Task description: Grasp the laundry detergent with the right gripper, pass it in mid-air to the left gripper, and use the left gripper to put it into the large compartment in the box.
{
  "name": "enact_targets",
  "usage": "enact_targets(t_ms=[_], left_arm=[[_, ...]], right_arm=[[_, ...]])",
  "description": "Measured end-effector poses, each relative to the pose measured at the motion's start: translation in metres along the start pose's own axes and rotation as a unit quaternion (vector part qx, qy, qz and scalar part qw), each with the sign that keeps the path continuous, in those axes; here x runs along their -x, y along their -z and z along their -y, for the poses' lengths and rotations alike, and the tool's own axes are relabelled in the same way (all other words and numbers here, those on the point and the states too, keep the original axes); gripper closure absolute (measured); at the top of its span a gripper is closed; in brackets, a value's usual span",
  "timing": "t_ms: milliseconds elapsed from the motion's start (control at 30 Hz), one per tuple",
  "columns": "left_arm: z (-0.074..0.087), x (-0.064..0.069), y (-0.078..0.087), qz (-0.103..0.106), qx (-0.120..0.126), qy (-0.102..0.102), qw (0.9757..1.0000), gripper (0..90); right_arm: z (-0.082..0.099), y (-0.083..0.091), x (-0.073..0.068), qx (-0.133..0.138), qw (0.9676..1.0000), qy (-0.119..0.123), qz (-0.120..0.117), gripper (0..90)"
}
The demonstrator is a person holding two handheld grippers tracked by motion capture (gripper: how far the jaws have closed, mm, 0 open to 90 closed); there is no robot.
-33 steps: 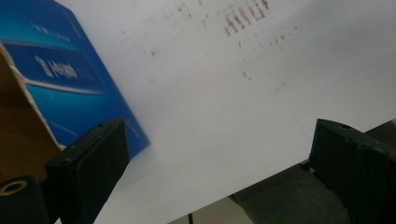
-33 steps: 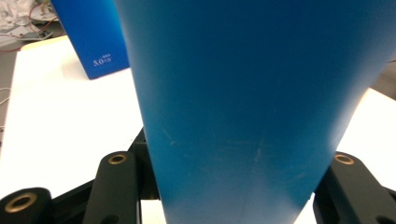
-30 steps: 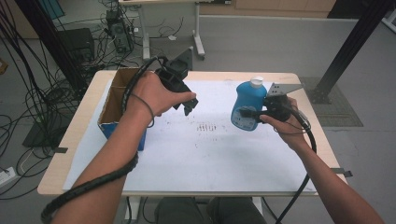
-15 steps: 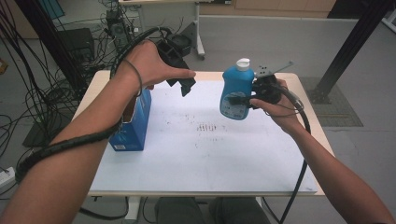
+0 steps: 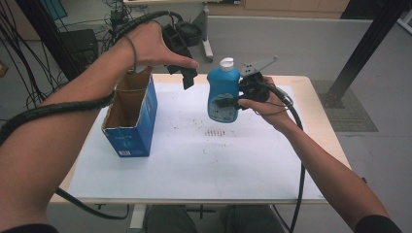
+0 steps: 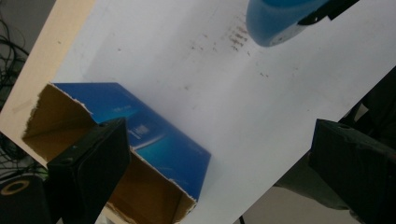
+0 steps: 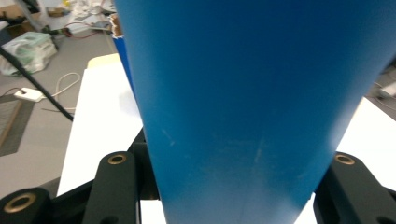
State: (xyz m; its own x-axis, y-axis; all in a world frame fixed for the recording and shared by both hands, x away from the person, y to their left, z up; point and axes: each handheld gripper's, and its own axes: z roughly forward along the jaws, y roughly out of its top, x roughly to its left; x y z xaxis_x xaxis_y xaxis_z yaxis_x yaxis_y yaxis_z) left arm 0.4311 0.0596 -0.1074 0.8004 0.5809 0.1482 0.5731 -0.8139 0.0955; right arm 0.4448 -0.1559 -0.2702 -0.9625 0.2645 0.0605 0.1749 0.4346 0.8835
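With the right gripper (image 5: 232, 101) clamping the blue bottle (image 5: 223, 93), now lifted higher toward the open box (image 5: 131, 116), our left gripper (image 5: 187, 76) hovers wide and empty.

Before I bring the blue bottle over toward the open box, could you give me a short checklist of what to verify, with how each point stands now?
1. Grip on the blue bottle: the right gripper is shut on its body, bottle lifted off the table. Ok.
2. Bottle upright, white cap on top. Ok.
3. Cap closed tight: cannot tell.
4. Open box stands with its torn opening upward, and what shows of its inside looks bare. Ok.
5. Left gripper is open, holds nothing, and hangs between bottle and box, in the likely path. Not ok.
6. Box held steady: nothing holds it. Not ok.
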Motion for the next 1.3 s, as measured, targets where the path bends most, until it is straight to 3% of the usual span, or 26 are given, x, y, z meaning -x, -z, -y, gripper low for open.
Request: enact_targets(t_ms=[400, 633, 1033, 1300], left_arm=[[0.008, -0.007, 0.004, 0.006, -0.004, -0.049, 0.9988, 5.8], [0.01, -0.002, 0.006, 0.019, -0.001, -0.08, 0.9966, 5.6], [0.005, 0.006, 0.001, 0.038, -0.013, -0.115, 0.9926, 5.9], [0.002, 0.011, -0.007, 0.045, -0.015, -0.125, 0.991, 5.7]], right_arm=[[-0.011, -0.043, -0.007, -0.008, 0.9987, 0.019, -0.048, 45.7], [-0.015, -0.063, -0.013, -0.006, 0.997, 0.026, -0.073, 45.7], [-0.018, -0.079, -0.023, 0.01, 0.9939, 0.036, -0.104, 45.6], [-0.02, -0.083, -0.031, 0.02, 0.9915, 0.052, -0.118, 45.6]])
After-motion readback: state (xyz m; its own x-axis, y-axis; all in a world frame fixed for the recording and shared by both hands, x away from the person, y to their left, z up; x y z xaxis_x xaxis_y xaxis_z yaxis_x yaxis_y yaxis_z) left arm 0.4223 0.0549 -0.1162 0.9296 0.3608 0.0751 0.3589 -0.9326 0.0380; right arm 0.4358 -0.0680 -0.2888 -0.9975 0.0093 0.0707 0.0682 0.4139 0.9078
